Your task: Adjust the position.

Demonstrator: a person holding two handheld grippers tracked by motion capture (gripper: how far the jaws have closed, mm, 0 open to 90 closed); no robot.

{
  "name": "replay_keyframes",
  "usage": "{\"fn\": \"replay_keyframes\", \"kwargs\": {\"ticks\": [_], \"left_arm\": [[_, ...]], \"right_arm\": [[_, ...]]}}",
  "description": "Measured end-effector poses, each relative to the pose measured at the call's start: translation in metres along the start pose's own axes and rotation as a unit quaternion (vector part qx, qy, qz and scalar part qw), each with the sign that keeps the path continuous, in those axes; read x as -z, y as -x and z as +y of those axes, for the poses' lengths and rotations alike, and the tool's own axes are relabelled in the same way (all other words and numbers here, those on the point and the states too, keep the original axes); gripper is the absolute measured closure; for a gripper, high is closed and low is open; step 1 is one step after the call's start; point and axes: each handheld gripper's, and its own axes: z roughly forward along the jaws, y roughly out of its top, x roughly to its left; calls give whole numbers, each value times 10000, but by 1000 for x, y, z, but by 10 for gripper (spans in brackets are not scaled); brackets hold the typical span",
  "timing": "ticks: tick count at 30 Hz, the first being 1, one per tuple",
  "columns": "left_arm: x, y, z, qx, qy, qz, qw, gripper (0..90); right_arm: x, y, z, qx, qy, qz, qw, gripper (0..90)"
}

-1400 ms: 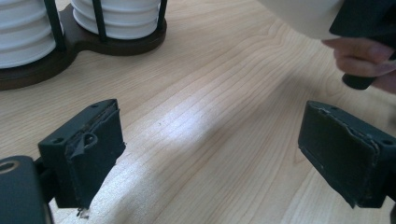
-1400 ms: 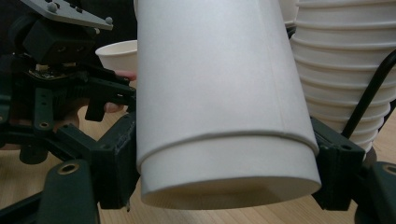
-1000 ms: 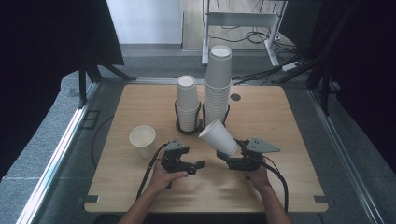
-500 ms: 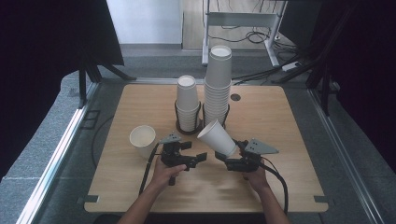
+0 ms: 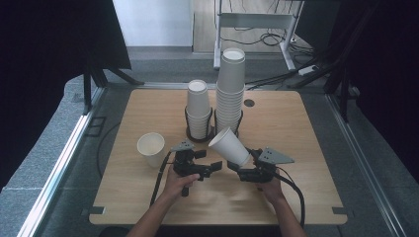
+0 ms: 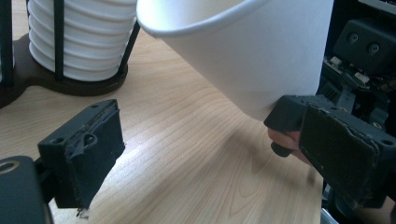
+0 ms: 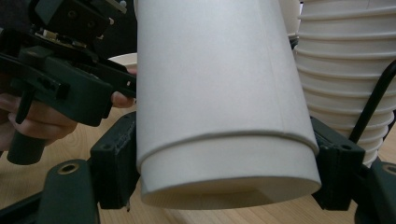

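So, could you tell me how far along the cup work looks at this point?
Done: one loose cup stands upright on the table, left of the two racked stacks. In hand: the right hand-held gripper clamps the base of a tilted cup; the left hand-held gripper is open beside it, holding nothing. Left: setting this cup down, presumably; both stacks remain tall.

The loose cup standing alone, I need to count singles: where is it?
In the high view, the loose cup stands upright on the table's left side, just left of the left hand-held gripper and front-left of the shorter cup stack.
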Motion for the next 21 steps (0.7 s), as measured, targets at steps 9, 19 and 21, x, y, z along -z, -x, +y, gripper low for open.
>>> {"fn": "replay_keyframes", "kwargs": {"ticks": [9,19,21], "left_arm": [[-1,5,7,-54,107,-62,9999,67],[-2,4,19,143,247,-265,9992,66],[-4,5,22,183,248,-283,9991,67]], "right_arm": [[4,1,-1,-20,58,-44,10000,237],[3,1,-2,41,62,-28,10000,237],[3,0,-2,52,77,-23,10000,237]]}}
